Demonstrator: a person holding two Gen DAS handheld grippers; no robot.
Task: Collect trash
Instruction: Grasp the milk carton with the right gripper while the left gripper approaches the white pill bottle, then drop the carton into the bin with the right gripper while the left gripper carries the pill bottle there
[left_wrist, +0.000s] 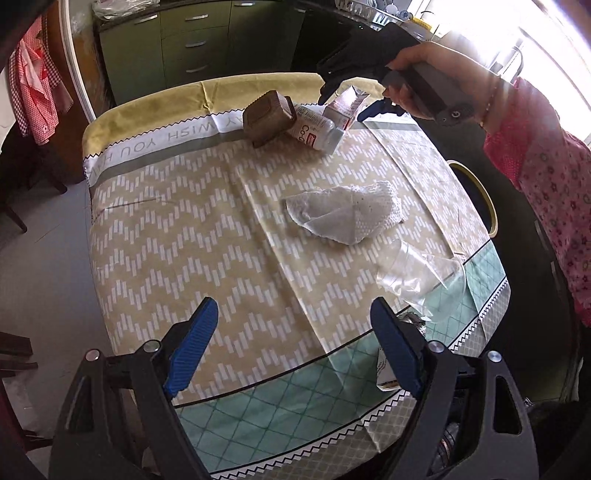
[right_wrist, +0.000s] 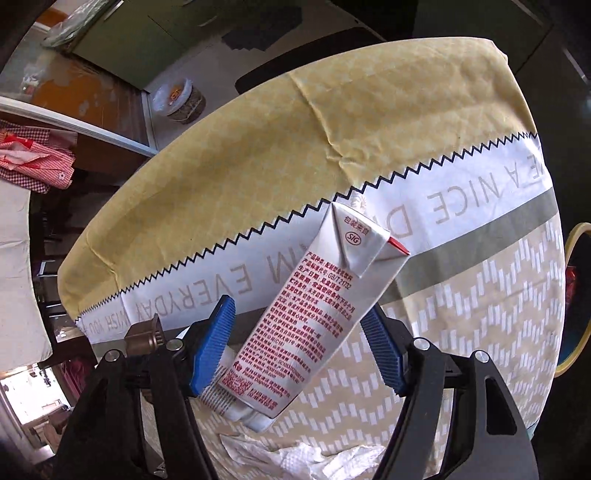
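A white milk carton with red print lies on the far part of the table, its low end resting on a white bottle. My right gripper hangs over it, open, with the carton between the blue pads and a gap on the left side. In the left wrist view this right gripper, held by a hand, is above the carton. The bottle lies against a brown box. A crumpled paper towel and a clear plastic cup lie nearer. My left gripper is open and holds nothing.
A patterned cloth covers the table. A black bag with a yellow rim stands off the table's right edge. Green cabinets line the far wall. A red checked cloth hangs at left. The person's pink sleeve reaches in from the right.
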